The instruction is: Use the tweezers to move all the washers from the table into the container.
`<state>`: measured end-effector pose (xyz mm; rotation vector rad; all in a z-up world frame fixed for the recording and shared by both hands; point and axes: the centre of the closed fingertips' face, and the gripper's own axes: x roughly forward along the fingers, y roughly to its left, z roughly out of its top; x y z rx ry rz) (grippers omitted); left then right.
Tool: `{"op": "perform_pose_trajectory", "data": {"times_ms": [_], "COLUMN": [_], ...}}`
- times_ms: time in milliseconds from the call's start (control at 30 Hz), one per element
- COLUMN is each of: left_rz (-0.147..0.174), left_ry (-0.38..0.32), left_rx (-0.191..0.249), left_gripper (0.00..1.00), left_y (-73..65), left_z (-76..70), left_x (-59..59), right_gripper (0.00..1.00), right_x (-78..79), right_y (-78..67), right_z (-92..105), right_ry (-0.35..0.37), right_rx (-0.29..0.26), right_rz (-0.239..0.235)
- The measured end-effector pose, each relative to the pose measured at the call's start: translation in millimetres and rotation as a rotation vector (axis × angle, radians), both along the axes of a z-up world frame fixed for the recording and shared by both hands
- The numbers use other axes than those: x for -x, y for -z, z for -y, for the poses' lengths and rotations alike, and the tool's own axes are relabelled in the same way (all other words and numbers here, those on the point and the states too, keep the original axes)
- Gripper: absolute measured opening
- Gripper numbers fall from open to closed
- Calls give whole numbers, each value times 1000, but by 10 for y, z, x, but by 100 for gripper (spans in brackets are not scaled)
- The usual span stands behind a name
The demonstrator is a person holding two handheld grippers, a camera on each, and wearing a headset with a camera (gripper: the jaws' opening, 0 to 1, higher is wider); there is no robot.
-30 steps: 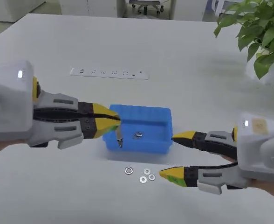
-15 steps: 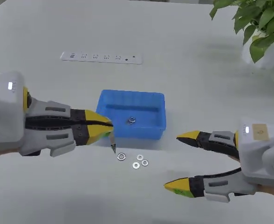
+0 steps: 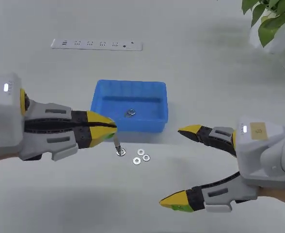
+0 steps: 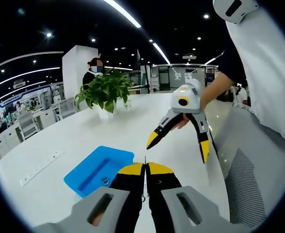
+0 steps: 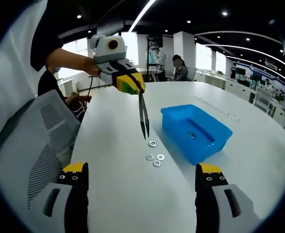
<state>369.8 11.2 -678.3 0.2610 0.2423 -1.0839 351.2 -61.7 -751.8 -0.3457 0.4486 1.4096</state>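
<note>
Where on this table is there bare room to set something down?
Bare tabletop lies between the power strip and the blue container, and right of it toward the plant. Crowded in front of the container, around the washers and tweezers.
</note>
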Motion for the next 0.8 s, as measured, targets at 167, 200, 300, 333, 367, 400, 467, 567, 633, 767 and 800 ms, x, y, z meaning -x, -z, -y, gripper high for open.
{"op": "perform_pose_trajectory", "data": {"times_ms": [167,200,300,333,367,400,467,567,633,767,800], "left_rz": [-1,-4,-7,-6,-6,-7,-9,-16,-21,-28,-26], "left_ry": [7,9,17,19,21,22,25,24,23,26,26], "left_rx": [-27,-27,-25,-22,-21,-21,-24,-28,-28,-33,-36], "left_gripper": [5,5,5,5,5,5,5,5,5,5,5], "left_y": [69,78,86,84,86,91,109,130,140,176,183], "left_z": [-23,-21,2,13,19,23,27,20,10,-7,-8], "left_x": [-35,-36,-33,-36,-39,-44,-53,-61,-63,-61,-61], "right_gripper": [100,100,100,100,100,100,100,100,99,99,99], "right_x": [70,83,109,113,115,117,119,108,93,66,66], "right_y": [25,35,44,46,47,49,52,60,52,50,46], "right_z": [-37,-36,-39,-40,-40,-41,-44,-43,-44,-52,-59], "right_ry": [1,-1,-2,0,1,2,7,10,16,16,12], "right_rx": [-19,-16,-19,-20,-21,-22,-26,-23,-31,-30,-30], "right_rz": [-42,-44,-55,-58,-59,-62,-70,-69,-76,-76,-75]}}
